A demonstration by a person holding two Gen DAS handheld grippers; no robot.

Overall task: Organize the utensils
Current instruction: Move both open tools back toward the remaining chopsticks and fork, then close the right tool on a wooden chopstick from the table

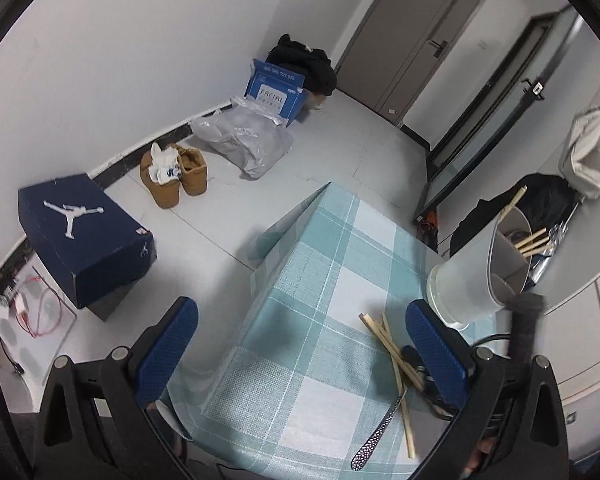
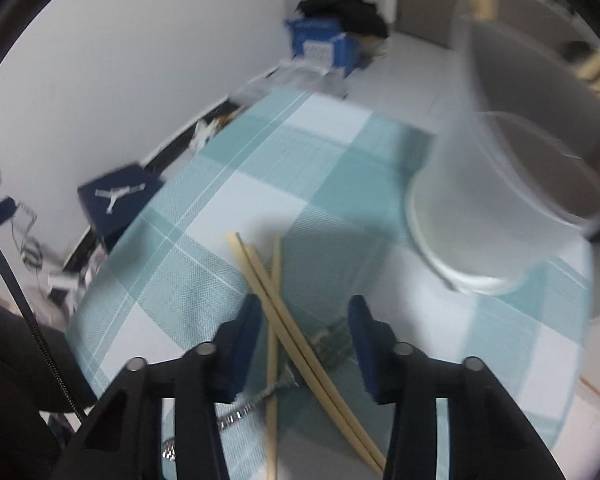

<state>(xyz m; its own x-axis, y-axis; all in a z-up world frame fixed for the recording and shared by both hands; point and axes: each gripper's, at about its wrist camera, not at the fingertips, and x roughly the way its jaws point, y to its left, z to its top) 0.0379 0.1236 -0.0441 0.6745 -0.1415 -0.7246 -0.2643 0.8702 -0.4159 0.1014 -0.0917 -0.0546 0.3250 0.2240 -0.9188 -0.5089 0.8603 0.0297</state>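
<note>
We see a table (image 1: 320, 280) covered with a teal and white checked cloth (image 2: 228, 216). On it lie several loose wooden chopsticks (image 2: 284, 320), crossed over one another, with a metal utensil handle (image 1: 374, 442) of dotted pattern lying among them. Near them, towards the table's right edge, stands a frosted translucent holder (image 1: 472, 276) on a white base; more chopsticks lean inside it. Something dark lies under the chopsticks, too blurred to name.
</note>
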